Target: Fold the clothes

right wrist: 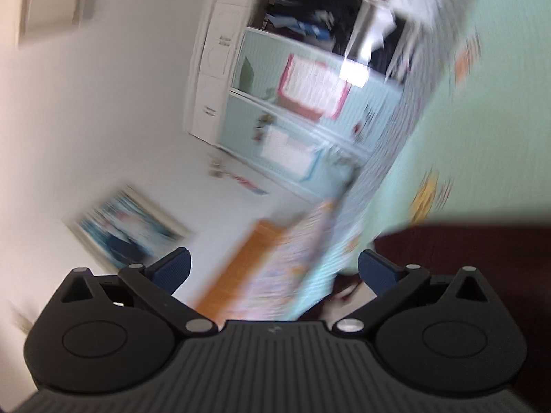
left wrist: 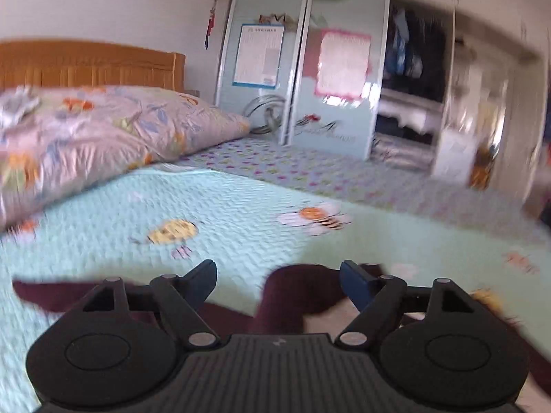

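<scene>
Over on the left, the folded quilt [left wrist: 103, 137] is heaped against the orange headboard [left wrist: 93, 65], leaving the middle of the bed free as a working surface, and that's where the action is. The left gripper [left wrist: 278, 277] hangs low over the mint bedspread [left wrist: 241, 199], its fingers [left wrist: 203, 275] spread wide with nothing between them. Just below and ahead of it lies the dark maroon garment [left wrist: 292, 296], one flap trailing out to the left along the bedspread, a rumpled hump rising in the gap between the fingers. It's loose and creased, not a tidy stack as far as I can see, though most of it is hidden under the gripper body. Moving right, past the bee prints to the wardrobe [left wrist: 344, 86] with its door slid open on hanging clothes. The right gripper [right wrist: 273, 268] is rolled hard over, its view badly blurred, room tilted sideways; its fingers [right wrist: 174, 266] also stand wide apart, holding nothing. The same maroon cloth fills its lower right corner, close beside the right finger. Whether the two are closing in for a hold or have just let a fold drop, I can't tell.
</scene>
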Motion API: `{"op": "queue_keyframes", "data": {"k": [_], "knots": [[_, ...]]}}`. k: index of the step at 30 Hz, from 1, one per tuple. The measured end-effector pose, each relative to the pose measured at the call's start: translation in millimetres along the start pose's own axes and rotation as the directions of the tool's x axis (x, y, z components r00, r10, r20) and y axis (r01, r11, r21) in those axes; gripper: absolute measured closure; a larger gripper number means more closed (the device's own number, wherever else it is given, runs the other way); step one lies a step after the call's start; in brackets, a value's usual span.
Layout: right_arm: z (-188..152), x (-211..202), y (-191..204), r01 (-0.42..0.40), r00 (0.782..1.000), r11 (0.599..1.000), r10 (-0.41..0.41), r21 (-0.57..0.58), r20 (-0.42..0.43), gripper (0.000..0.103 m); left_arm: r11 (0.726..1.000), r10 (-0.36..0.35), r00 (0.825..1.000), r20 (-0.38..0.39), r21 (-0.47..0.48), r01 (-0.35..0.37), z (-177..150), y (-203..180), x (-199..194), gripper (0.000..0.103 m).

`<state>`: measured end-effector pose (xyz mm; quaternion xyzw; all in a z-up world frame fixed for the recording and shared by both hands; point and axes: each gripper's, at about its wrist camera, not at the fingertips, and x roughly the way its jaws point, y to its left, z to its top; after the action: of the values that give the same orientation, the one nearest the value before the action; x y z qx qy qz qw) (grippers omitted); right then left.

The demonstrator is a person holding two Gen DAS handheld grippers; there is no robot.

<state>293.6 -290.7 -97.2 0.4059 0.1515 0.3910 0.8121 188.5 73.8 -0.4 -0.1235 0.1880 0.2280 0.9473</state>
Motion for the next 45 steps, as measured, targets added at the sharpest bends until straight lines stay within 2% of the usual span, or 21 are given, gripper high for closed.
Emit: {"op": "queue_keyframes", "data": {"k": [1,3,6,8,11,16,19,22,23,24,27,28,31,33,35,36,38,39,42,43,45], "knots": [[5.6,2.4,12.5,0.081,0.996,0.987,-0.083,-0.136,-0.009,0.0,0.999,-0.032,0.999,-0.005,-0.03,0.032,-10.4,1.3,-4.8,0.017],[12.2,19.7,26.2,0.207,0.97,0.902,-0.24,-0.378,-0.041,0.0,0.991,-0.097,0.995,-0.011,-0.091,0.096,-31.3,4.0,-14.3,0.012],[20.1,60.5,17.7,0.287,0.896,0.786,-0.423,-0.548,-0.137,0.0,0.965,-0.194,0.981,-0.014,-0.181,0.189,-62.7,8.0,-28.6,0.008],[26.4,85.3,5.2,0.286,0.86,0.784,-0.463,-0.551,-0.214,0.001,0.938,-0.258,0.966,-0.011,-0.241,0.248,-83.6,10.7,-38.1,0.001],[24.5,126.9,-8.9,0.252,0.798,0.769,-0.509,-0.588,-0.323,0.001,0.892,-0.339,0.941,0.001,-0.318,0.321,-110.3,14.9,-49.1,0.001],[6.7,171.8,-38.3,0.225,0.722,0.769,-0.544,-0.598,-0.427,0.007,0.867,-0.365,0.931,0.014,-0.359,0.345,-117.3,24.1,-36.1,0.001],[-10.5,181.5,-41.5,0.199,0.68,0.722,-0.589,-0.662,-0.438,0.009,0.863,-0.366,0.93,0.01,-0.369,0.344,-119.6,27.0,-32.4,0.001],[-16.3,180.5,-37.0,0.19,0.671,0.692,-0.609,-0.697,-0.422,0.013,0.864,-0.368,0.93,0.014,-0.364,0.347,-119.4,27.1,-30.7,0.001],[-14.8,179.0,-36.2,0.192,0.674,0.698,-0.605,-0.69,-0.424,0.022,0.864,-0.368,0.93,0.014,-0.364,0.348,-120.3,26.8,-30.8,0.001],[-11.5,176.9,-35.4,0.193,0.681,0.709,-0.595,-0.679,-0.427,0.041,0.864,-0.369,0.929,0.014,-0.364,0.348,-120.9,26.7,-30.5,0.001],[-2.6,173.2,-36.9,0.202,0.69,0.776,-0.546,-0.598,-0.475,0.076,0.86,-0.371,0.928,0.014,-0.372,0.349,-121.3,28.0,-29.7,0.001],[-1.7,173.0,-35.4,0.211,0.688,0.775,-0.551,-0.596,-0.472,0.086,0.859,-0.372,0.928,0.014,-0.375,0.349,-121.5,28.4,-29.6,0.001],[-7.3,173.0,-23.4,0.222,0.686,0.743,-0.579,-0.631,-0.44,0.095,0.857,-0.372,0.928,0.016,-0.379,0.35,-122.4,29.3,-30.7,0.001],[-15.6,176.8,-6.0,0.216,0.683,0.682,-0.617,-0.698,-0.392,0.097,0.853,-0.376,0.927,0.02,-0.383,0.354,-122.7,30.2,-32.4,0.001],[-24.6,183.6,18.2,0.205,0.674,0.564,-0.674,-0.8,-0.302,0.097,0.841,-0.388,0.921,0.034,-0.395,0.369,-121.4,31.8,-35.2,0.001],[-28.8,188.4,29.8,0.192,0.668,0.473,-0.705,-0.86,-0.239,0.097,0.831,-0.402,0.915,0.044,-0.403,0.384,-120.6,32.8,-36.9,0.001],[-36.3,199.7,51.4,0.153,0.655,0.254,-0.75,-0.955,-0.095,0.097,0.805,-0.442,0.895,0.061,-0.412,0.426,-119.1,33.2,-38.8,0.001],[-35.5,205.5,57.7,0.15,0.65,0.173,-0.759,-0.973,-0.035,0.097,0.8,-0.455,0.889,0.06,-0.41,0.437,-118.4,32.2,-39.2,0.001],[-17.0,223.0,59.4,0.205,0.631,0.052,-0.771,-0.977,0.091,0.099,0.824,-0.441,0.897,0.036,-0.381,0.421,-118.8,26.3,-37.8,0.001],[-11.3,227.4,56.3,0.224,0.627,0.042,-0.771,-0.974,0.111,0.099,0.827,-0.438,0.899,0.027,-0.379,0.415,-119.4,25.6,-36.2,0.001],[-5.3,235.7,40.3,0.249,0.595,0.086,-0.799,-0.965,0.082,0.098,0.838,-0.421,0.907,0.008,-0.379,0.392,-120.5,25.1,-32.9,0.001]]}}
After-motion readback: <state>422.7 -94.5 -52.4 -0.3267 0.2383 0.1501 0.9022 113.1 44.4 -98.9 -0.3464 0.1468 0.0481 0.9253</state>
